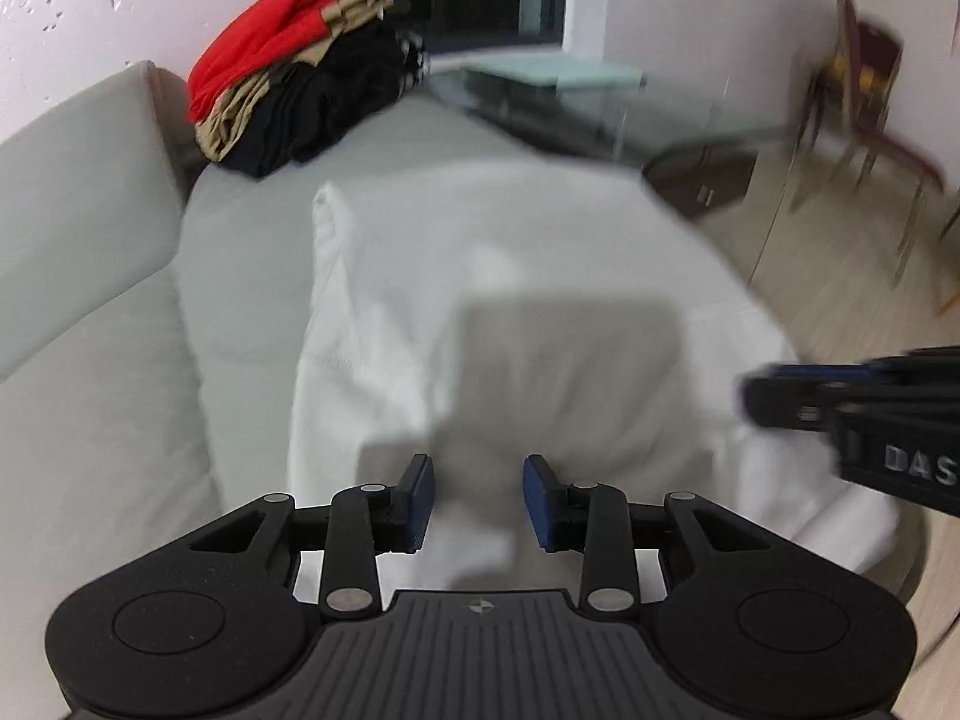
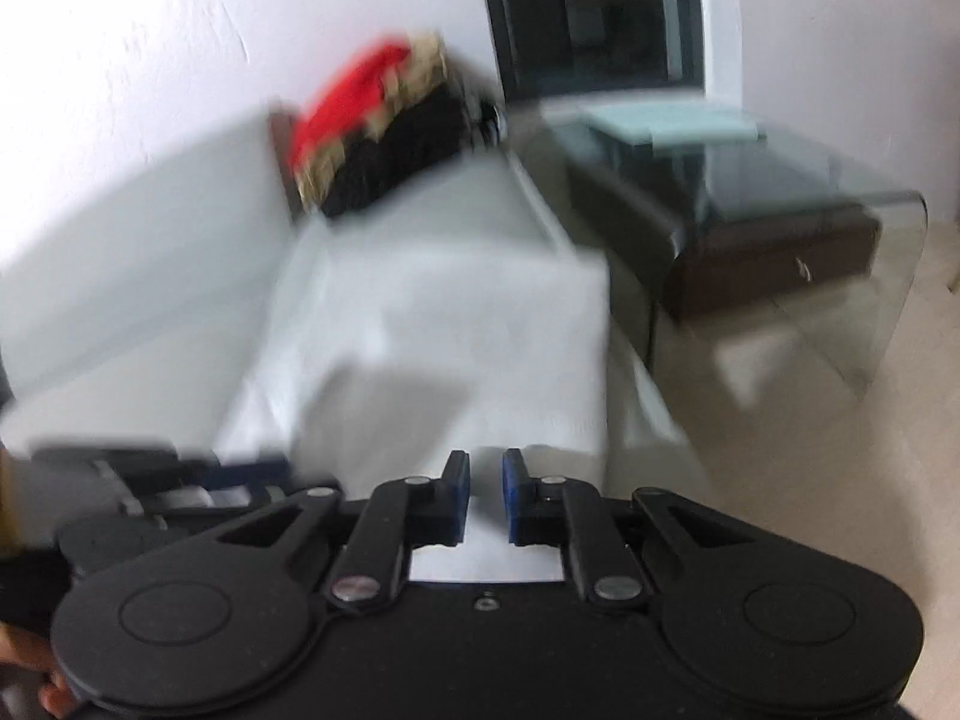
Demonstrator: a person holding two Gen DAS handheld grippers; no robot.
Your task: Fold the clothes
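A white garment [image 1: 516, 312] lies spread over the seat of a pale sofa [image 1: 90, 276], reaching from the middle of the cushion to its front edge, where the cloth droops over toward the floor; in the right wrist view the same white cloth [image 2: 456, 324] shows a straight far edge and a squared corner near the front of the seat, though the picture is blurred and its folds cannot be made out. The left gripper [image 1: 477, 495] hovers over the near part of the garment with its blue-padded fingers [image 1: 423, 501] set clearly apart and nothing between them but the cloth seen beneath. The right gripper [image 2: 485, 495] sits at the near front edge of the garment, its fingers [image 2: 461, 495] drawn close with only a narrow gap; white cloth shows in that gap, but whether it is pinched or merely lies behind cannot be told. From the left wrist view the right gripper comes in blurred at the right side, over the garment's front edge. At the far end of the sofa, against the backrest and the white wall, rests a pile of clothes [image 1: 294, 72] in red, tan and black. Beyond the sofa's front edge stands a glass table [image 2: 780, 210].
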